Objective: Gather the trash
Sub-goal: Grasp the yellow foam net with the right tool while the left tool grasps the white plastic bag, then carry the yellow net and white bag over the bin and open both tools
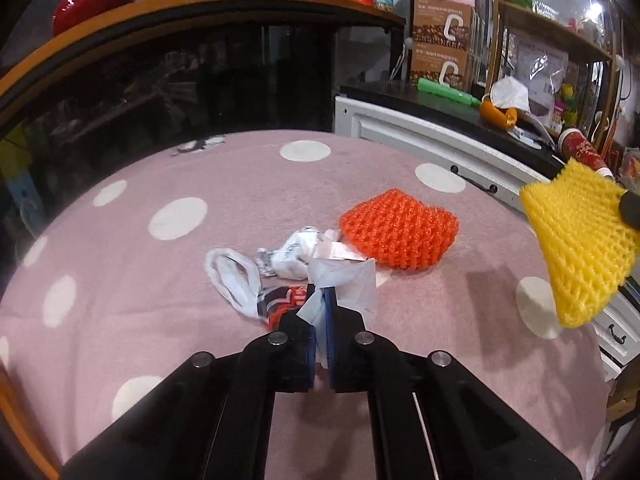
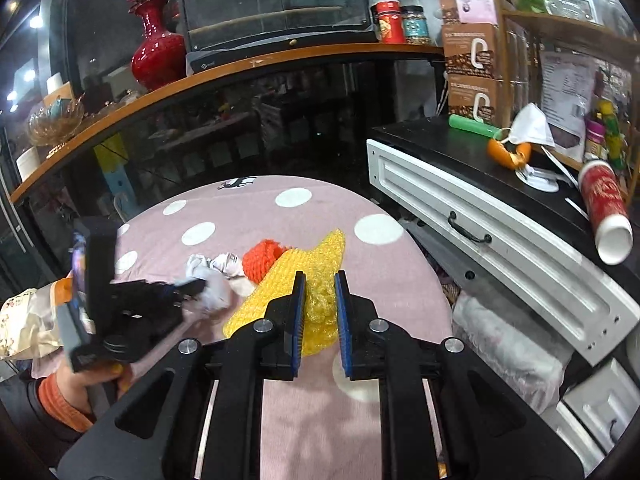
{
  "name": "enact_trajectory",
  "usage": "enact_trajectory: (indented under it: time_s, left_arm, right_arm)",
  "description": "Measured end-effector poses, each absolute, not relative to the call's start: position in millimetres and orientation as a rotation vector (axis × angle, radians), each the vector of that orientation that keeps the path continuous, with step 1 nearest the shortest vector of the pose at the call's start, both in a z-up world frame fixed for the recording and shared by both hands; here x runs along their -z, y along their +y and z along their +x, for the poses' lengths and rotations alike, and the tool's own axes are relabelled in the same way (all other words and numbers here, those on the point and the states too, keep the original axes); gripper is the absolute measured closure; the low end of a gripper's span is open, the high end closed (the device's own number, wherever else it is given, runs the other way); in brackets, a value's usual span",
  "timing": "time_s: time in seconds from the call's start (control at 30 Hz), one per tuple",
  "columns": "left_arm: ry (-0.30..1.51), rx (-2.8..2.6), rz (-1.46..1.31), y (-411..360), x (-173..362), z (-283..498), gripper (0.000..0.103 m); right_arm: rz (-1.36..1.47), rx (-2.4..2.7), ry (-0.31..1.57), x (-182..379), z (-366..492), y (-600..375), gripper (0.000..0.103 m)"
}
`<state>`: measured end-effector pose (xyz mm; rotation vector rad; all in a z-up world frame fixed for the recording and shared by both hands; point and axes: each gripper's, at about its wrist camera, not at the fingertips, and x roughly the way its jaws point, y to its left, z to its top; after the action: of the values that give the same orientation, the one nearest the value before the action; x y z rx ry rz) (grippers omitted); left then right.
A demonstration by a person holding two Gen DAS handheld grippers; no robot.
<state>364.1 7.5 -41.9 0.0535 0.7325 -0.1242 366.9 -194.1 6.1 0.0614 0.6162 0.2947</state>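
My left gripper (image 1: 320, 300) is shut on a pale plastic wrapper (image 1: 344, 284) just above the pink dotted tablecloth (image 1: 200, 184). Beyond it lie a crumpled white wrapper (image 1: 294, 254), a twisted white plastic strip (image 1: 232, 276) and an orange foam net (image 1: 398, 228). My right gripper (image 2: 320, 280) is shut on a yellow foam net (image 2: 316, 300) and holds it above the table; the net also shows at the right of the left wrist view (image 1: 580, 244). The left gripper shows in the right wrist view (image 2: 188, 288) over the wrappers.
A white drawer cabinet (image 2: 480, 216) with a black top stands right of the table, bearing orange peel (image 2: 508, 152), a face mask and a red cup (image 2: 604, 208). A dark glass counter (image 2: 240, 120) with a red vase (image 2: 156, 52) stands behind. A plastic bag (image 2: 508, 344) lies between table and cabinet.
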Motion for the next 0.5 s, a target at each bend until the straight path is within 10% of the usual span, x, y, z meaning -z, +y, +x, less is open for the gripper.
enact_trajectory:
  time_s: [0.5]
  left_arm:
    - [0.595,0.223,-0.036,18,-4,219,0.098]
  right_arm:
    - [0.078,-0.321,0.593,0,262,-216,0.088]
